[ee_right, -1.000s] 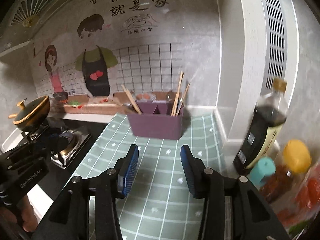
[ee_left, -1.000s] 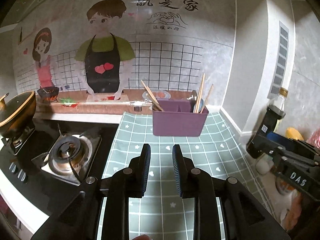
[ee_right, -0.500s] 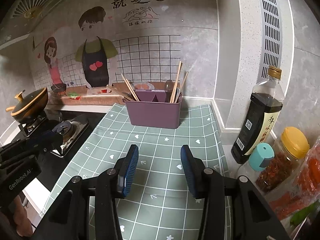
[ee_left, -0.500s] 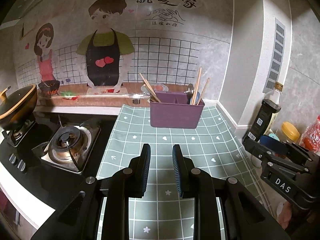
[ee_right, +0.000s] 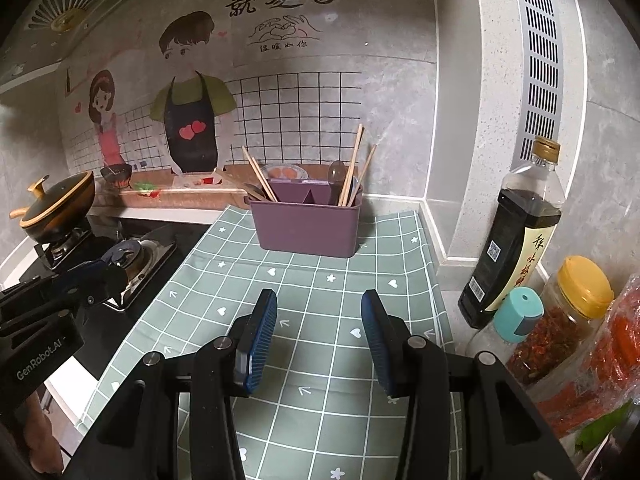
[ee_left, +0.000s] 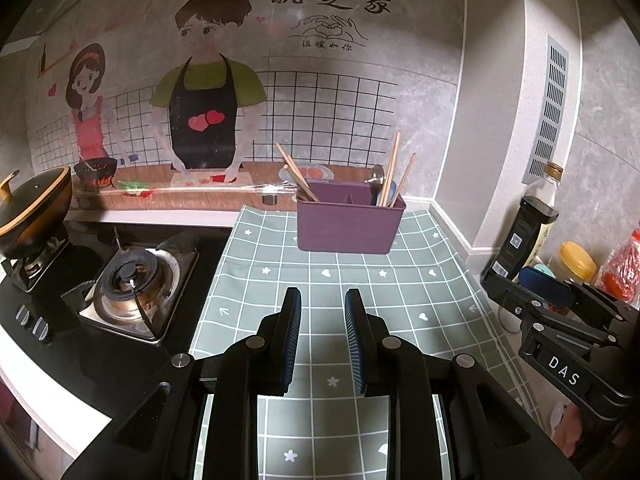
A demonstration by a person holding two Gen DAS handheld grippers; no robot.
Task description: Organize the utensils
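Note:
A purple utensil holder (ee_left: 348,224) stands at the back of the green checked mat (ee_left: 360,292), also in the right wrist view (ee_right: 306,224). It holds wooden chopsticks (ee_left: 390,176) and a spoon (ee_right: 337,174) on its right side, and more chopsticks (ee_left: 296,174) leaning left. My left gripper (ee_left: 322,304) hovers over the mat, well short of the holder, its jaws a narrow gap apart and empty. My right gripper (ee_right: 319,304) is open wide and empty, also over the mat in front of the holder.
A gas stove (ee_left: 132,284) and a lidded pot (ee_left: 32,204) lie to the left. A soy sauce bottle (ee_right: 516,236), jars (ee_right: 576,312) and red packets (ee_right: 616,344) crowd the right edge by the wall corner. The wall is just behind the holder.
Both grippers have drawn back from the holder and risen a little, so the holder looks smaller. The jaws have not changed.

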